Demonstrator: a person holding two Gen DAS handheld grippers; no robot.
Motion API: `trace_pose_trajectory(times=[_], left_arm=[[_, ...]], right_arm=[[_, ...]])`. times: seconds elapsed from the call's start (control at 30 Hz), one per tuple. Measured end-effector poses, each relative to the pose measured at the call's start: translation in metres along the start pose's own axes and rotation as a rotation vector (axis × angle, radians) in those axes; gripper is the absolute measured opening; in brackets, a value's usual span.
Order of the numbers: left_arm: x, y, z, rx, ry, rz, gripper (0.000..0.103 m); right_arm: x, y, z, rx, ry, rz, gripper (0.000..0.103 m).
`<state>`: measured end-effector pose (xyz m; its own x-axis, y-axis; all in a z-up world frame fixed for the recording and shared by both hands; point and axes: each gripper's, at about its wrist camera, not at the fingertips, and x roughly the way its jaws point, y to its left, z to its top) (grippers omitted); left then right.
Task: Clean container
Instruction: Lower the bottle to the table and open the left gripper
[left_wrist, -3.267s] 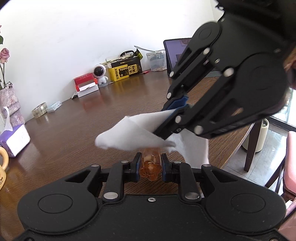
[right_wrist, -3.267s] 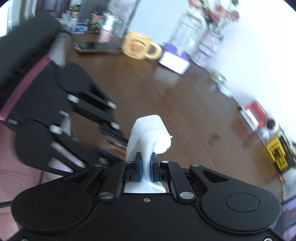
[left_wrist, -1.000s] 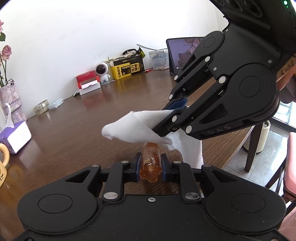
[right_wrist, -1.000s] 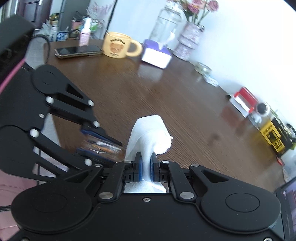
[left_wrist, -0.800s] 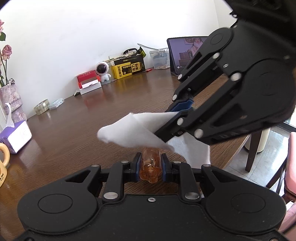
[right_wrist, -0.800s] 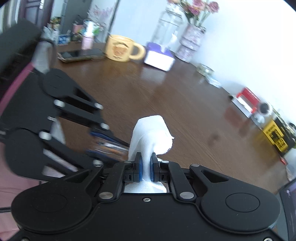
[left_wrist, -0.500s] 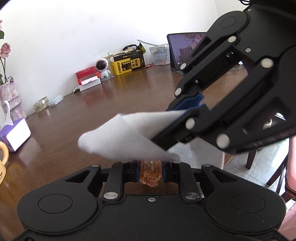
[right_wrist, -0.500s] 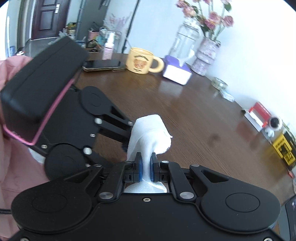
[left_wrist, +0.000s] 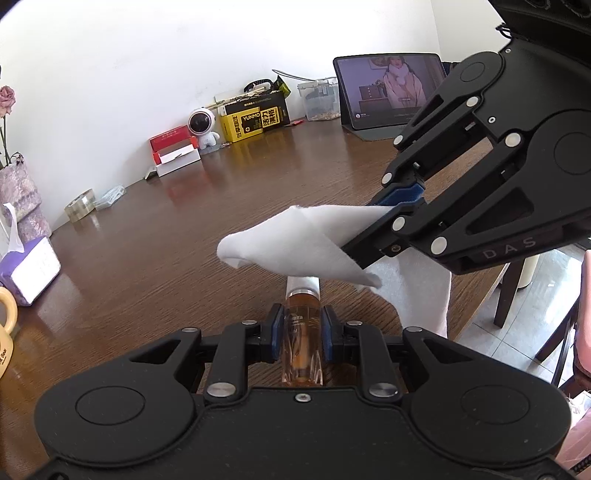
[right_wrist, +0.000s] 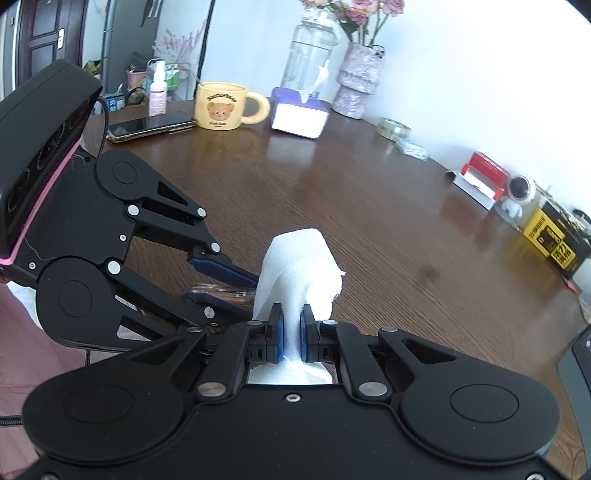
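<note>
Wood surface (left_wrist: 155, 236) below: left gripper (left_wrist: 302, 330) clamps amber bottle (left_wrist: 302, 325), right gripper (right_wrist: 291, 332) pinches tissue (left_wrist: 295, 245) over cap; mid-wipe, next rub along body.

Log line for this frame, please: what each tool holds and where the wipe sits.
left tool: shut on amber bottle | right tool: shut on white tissue | tissue over bottle's white cap | above wooden table
</note>
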<state>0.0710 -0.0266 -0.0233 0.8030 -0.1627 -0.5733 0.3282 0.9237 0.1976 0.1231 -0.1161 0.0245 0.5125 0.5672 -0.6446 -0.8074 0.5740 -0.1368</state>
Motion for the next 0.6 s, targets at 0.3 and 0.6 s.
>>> trace_pose_trajectory(times=[0.3, 0.6], left_arm=[[0.030, 0.038, 0.020, -0.265, 0.088, 0.051, 0.021], [0.073, 0.070, 0.048, -0.544, 0.131, 0.117, 0.021]], right_arm=[[-0.001, -0.030, -0.015, 0.158, -0.026, -0.072, 0.008], [0.013, -0.061, -0.029, 0.328, -0.035, -0.120, 0.009]])
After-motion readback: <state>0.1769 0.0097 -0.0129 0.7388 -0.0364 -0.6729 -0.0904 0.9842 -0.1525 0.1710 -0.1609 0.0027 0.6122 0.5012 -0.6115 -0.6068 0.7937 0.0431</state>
